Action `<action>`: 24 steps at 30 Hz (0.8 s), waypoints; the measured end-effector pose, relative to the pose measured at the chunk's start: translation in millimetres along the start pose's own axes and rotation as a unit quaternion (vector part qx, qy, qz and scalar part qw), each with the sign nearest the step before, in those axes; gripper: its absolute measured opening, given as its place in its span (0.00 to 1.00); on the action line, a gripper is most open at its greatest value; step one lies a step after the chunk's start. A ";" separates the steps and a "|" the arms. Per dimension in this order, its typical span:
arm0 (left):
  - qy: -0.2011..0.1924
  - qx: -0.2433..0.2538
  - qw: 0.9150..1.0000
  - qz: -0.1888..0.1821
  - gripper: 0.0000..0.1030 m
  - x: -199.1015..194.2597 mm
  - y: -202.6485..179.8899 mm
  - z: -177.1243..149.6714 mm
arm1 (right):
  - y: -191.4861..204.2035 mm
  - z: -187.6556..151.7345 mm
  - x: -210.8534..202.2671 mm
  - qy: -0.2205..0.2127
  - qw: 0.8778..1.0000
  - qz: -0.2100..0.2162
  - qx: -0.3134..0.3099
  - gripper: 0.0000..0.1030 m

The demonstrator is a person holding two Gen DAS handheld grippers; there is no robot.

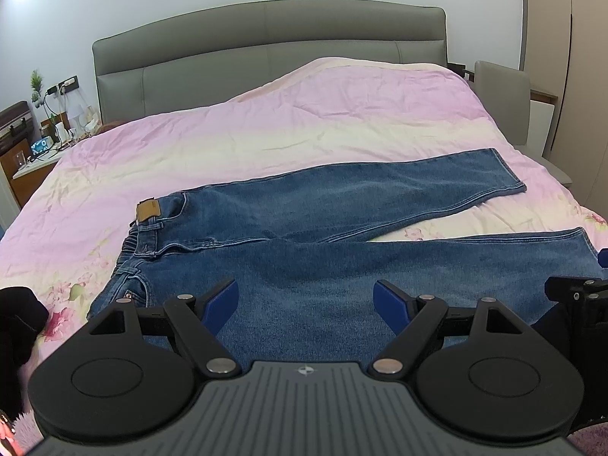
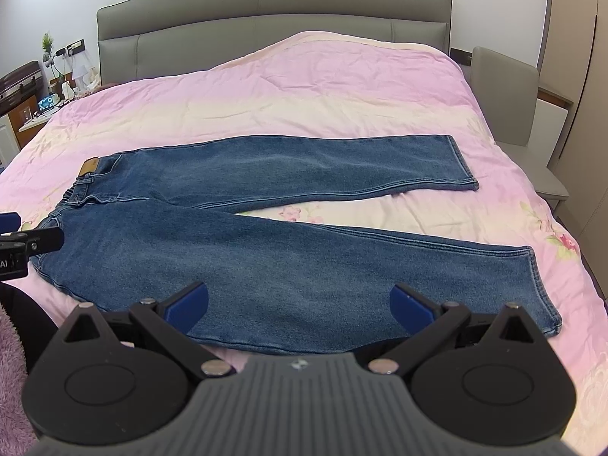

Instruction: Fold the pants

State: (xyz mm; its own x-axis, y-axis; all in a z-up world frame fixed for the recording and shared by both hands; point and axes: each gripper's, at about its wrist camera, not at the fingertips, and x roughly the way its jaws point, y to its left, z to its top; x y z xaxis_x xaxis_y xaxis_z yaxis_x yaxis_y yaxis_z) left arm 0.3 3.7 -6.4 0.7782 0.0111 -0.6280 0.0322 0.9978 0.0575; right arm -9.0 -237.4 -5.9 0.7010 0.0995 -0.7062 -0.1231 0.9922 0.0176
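Blue jeans (image 1: 304, 212) lie flat on the pink bed cover, waistband with a tan patch (image 1: 146, 211) to the left, both legs spread apart and pointing right. They also show in the right wrist view (image 2: 266, 239). My left gripper (image 1: 306, 300) is open and empty, over the near leg close to the hip. My right gripper (image 2: 300, 304) is open and empty, over the near leg's lower part near the bed's front edge. The left gripper's tip shows at the left edge of the right wrist view (image 2: 22, 237).
The bed (image 2: 342, 87) has a grey padded headboard (image 1: 266, 49). A cluttered nightstand (image 1: 41, 144) stands at the left. A grey chair (image 2: 532, 114) and wardrobe stand at the right. A fluffy pink rug (image 2: 11, 345) lies by the near left.
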 end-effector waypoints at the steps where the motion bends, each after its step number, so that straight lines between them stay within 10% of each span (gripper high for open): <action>1: 0.000 0.000 1.000 0.000 0.92 0.0 -0.1 -0.1 | -0.6 0.2 -0.1 0.000 1.000 0.000 0.001 0.95; 15: 0.030 0.121 0.991 -0.041 0.90 24.5 2.4 5.7 | -27.1 5.8 28.6 0.026 0.999 0.004 -0.031 0.94; 24: 0.111 0.292 0.940 -0.138 0.81 72.3 -31.7 -22.8 | -16.1 -13.2 103.1 0.149 0.976 0.064 -0.143 0.73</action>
State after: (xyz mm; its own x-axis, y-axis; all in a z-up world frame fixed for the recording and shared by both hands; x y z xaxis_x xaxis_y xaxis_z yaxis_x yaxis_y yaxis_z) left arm 41.2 -25.6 -71.3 0.5411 -0.1647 -0.8247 0.6034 0.7591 0.2443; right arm 56.0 -244.1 -88.4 0.4360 0.1525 -0.8869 -0.4171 0.9075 -0.0490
